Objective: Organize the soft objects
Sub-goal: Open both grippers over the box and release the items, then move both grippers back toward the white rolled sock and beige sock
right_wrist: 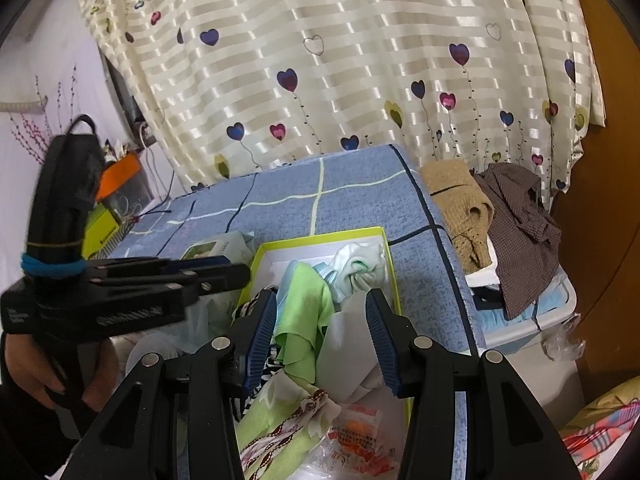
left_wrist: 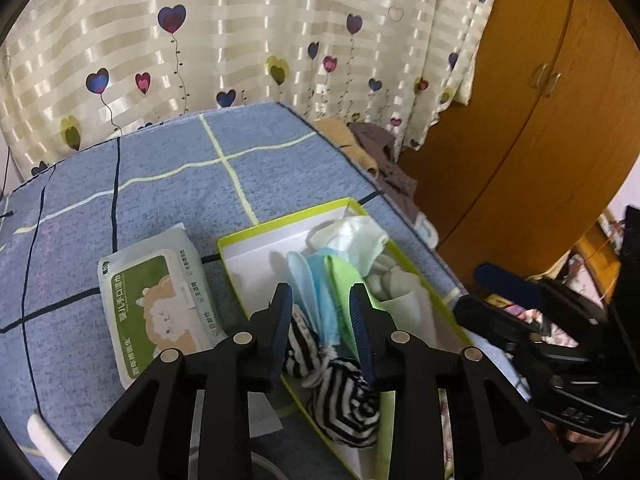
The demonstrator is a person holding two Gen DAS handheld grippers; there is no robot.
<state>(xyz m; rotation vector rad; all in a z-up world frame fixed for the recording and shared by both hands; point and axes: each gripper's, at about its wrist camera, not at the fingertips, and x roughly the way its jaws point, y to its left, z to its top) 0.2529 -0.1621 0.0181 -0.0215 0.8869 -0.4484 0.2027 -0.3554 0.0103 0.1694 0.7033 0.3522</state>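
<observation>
A shallow yellow-green box [left_wrist: 236, 236] with a white inside lies on the blue checked cloth and holds several soft items: a white sock [left_wrist: 352, 236], light blue and green cloths [left_wrist: 320, 280], and a black-and-white striped cloth [left_wrist: 344, 392]. My left gripper [left_wrist: 322, 300] hangs over the box with its jaws apart on either side of the blue and green cloths, not pinching them. My right gripper [right_wrist: 322, 316] is open above the same box [right_wrist: 320, 240], over the green cloth [right_wrist: 308, 312]. The left gripper also shows in the right wrist view [right_wrist: 224, 270].
A pack of wet wipes [left_wrist: 156, 304] lies left of the box. A tan garment [right_wrist: 460, 200] and a brown checked shirt [right_wrist: 520, 232] lie off the table's right side over a white bin. A wooden wardrobe [left_wrist: 540, 120] stands right; a heart curtain [left_wrist: 240, 40] hangs behind.
</observation>
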